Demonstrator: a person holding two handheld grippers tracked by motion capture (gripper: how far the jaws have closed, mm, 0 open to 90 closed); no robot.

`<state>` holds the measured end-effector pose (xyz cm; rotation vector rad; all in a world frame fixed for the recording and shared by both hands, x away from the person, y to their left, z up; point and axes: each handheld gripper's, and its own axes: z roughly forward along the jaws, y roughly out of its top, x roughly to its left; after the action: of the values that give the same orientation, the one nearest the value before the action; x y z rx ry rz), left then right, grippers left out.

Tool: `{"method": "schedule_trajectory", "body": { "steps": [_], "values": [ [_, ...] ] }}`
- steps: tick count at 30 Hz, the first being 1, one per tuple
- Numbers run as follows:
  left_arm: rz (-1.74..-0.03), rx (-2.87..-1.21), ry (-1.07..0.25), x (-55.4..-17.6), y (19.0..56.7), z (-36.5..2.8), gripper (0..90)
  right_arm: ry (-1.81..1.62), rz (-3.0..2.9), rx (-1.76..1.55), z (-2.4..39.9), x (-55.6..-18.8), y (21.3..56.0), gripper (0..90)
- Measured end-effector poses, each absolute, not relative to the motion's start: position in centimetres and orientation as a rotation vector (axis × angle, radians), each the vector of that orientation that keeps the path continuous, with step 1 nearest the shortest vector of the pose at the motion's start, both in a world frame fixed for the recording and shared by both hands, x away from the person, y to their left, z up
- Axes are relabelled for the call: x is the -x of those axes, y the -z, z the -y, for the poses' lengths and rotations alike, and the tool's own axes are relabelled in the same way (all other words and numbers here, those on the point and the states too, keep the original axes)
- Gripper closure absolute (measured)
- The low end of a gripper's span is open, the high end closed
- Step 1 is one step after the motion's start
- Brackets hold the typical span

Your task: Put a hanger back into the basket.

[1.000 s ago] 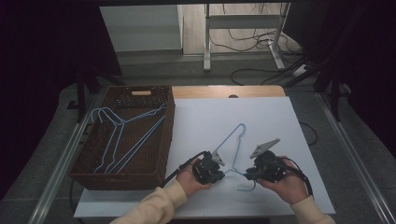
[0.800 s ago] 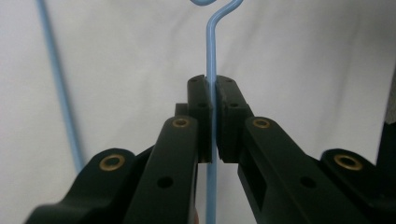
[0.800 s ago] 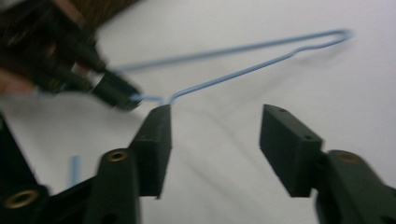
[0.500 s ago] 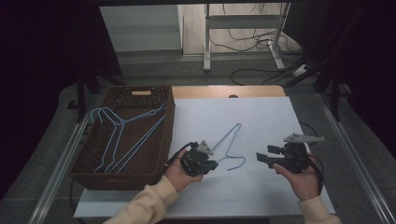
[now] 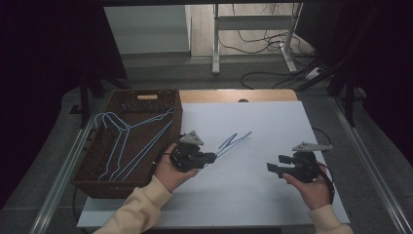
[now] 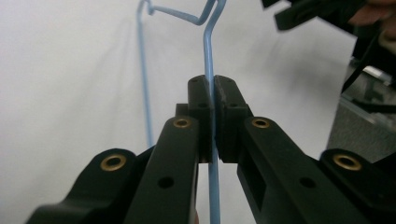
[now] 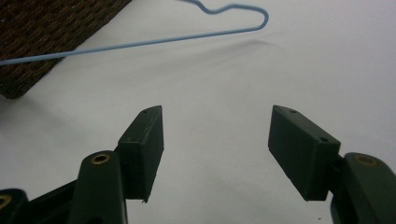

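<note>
L gripper [image 5: 210,158] is clamping the blue wire hanger [image 5: 233,142], lifting it off the worktop [image 5: 272,122] mid-left, beside the basket [image 5: 146,100]. R gripper [image 5: 272,168] is hovering near the right edge, jaws apart w/ nothing between.

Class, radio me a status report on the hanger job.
Left gripper shut on blue hanger, lifted off table. Right gripper open, empty. Nothing in the way.
</note>
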<state>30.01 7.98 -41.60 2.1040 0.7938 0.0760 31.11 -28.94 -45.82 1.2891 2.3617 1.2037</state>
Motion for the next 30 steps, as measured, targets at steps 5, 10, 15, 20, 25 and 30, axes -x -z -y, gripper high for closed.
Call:
{"method": "schedule_trajectory", "body": {
  "steps": [5,10,15,20,25,30],
  "values": [
    [-0.776,-2.053,-0.059,-29.6,40.1,-9.2,86.3,-1.188,-2.376,-1.283,28.8,-31.1,46.2,35.9],
    [-0.751,-2.009,-0.050,-28.9,38.6,-10.4,86.3,-1.178,-2.384,-1.279,28.9,-31.1,46.4,35.8],
    [-0.723,-1.984,-0.027,-28.7,37.2,-11.8,86.3,-1.168,-2.399,-1.243,28.7,-30.9,46.4,35.6],
    [-0.730,-1.963,-0.053,-28.5,36.0,-13.9,86.3,-1.158,-2.407,-1.228,28.4,-30.7,46.4,35.0],
    [-0.775,-1.916,-0.077,-28.8,35.3,-16.3,86.3,-1.145,-2.418,-1.207,28.1,-30.5,46.4,34.1],
    [-0.831,-1.844,-0.102,-29.5,34.8,-19.6,86.3,-1.131,-2.429,-1.187,27.8,-30.4,46.5,33.5]
  ]
}}
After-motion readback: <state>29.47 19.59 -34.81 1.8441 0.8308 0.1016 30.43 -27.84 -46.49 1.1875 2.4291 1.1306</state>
